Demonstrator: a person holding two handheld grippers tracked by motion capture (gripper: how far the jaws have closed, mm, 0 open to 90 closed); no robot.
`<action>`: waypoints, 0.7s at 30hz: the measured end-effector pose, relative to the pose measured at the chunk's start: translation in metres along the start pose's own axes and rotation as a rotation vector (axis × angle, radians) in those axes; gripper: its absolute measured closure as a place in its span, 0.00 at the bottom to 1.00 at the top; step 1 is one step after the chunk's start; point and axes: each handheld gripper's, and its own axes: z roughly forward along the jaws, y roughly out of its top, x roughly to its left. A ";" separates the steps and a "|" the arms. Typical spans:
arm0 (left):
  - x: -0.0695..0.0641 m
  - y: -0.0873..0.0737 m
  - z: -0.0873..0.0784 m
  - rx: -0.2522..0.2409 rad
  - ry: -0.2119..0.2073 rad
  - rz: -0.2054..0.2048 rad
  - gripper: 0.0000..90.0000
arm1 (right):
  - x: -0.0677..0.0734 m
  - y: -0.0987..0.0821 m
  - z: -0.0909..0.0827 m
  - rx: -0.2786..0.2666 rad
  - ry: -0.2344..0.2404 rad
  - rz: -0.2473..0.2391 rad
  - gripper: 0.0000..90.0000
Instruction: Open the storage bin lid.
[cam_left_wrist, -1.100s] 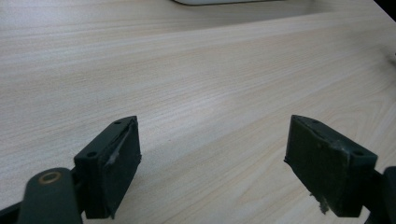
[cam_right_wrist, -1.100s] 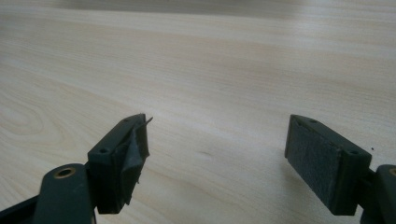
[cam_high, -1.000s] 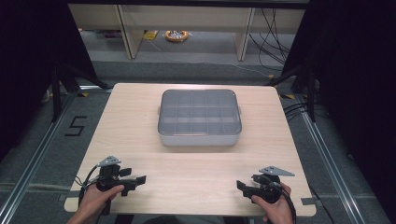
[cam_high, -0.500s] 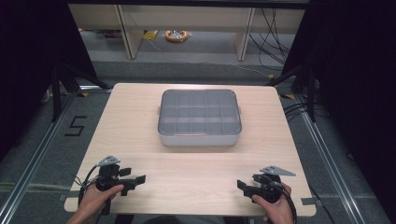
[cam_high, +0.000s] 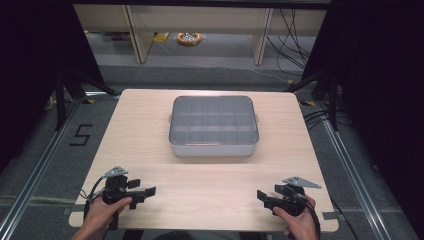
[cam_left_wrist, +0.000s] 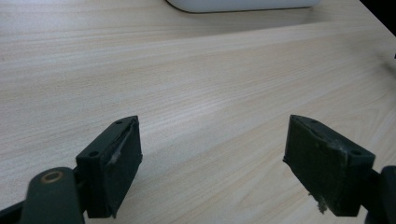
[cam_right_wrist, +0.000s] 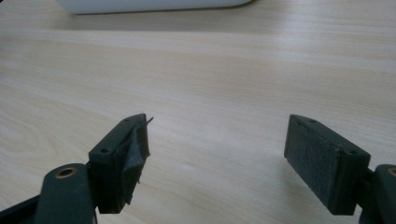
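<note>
One rounded-rectangular compartmented box (cam_high: 214, 126) on pale wood-grain table (cam_high: 150, 135).

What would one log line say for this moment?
left gripper: open, empty | right gripper: open, empty | lidded box: mid-table, untouched

We find a light, pale-wood rectangular desk (cam_high: 150, 130) with rounded corners. One thing lies directly on it: a grey, shallow plastic compartment box (cam_high: 214, 126) with a clear lid, set midway between the left and right edges and nearer the far edge than the near one. Through the lid we see a grid of dividers. Its white base (cam_left_wrist: 243, 4) sits flat on the wood.
</note>
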 end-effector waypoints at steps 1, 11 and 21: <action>0.000 0.000 0.000 0.001 -0.001 0.000 0.20 | -0.002 0.000 0.001 -0.014 0.012 0.008 0.26; 0.004 0.002 0.002 0.000 -0.011 -0.011 0.21 | -0.008 0.003 0.000 -0.049 0.019 0.032 0.25; 0.007 0.008 0.006 -0.010 -0.005 -0.019 0.21 | -0.015 0.011 -0.001 -0.072 0.017 0.049 0.24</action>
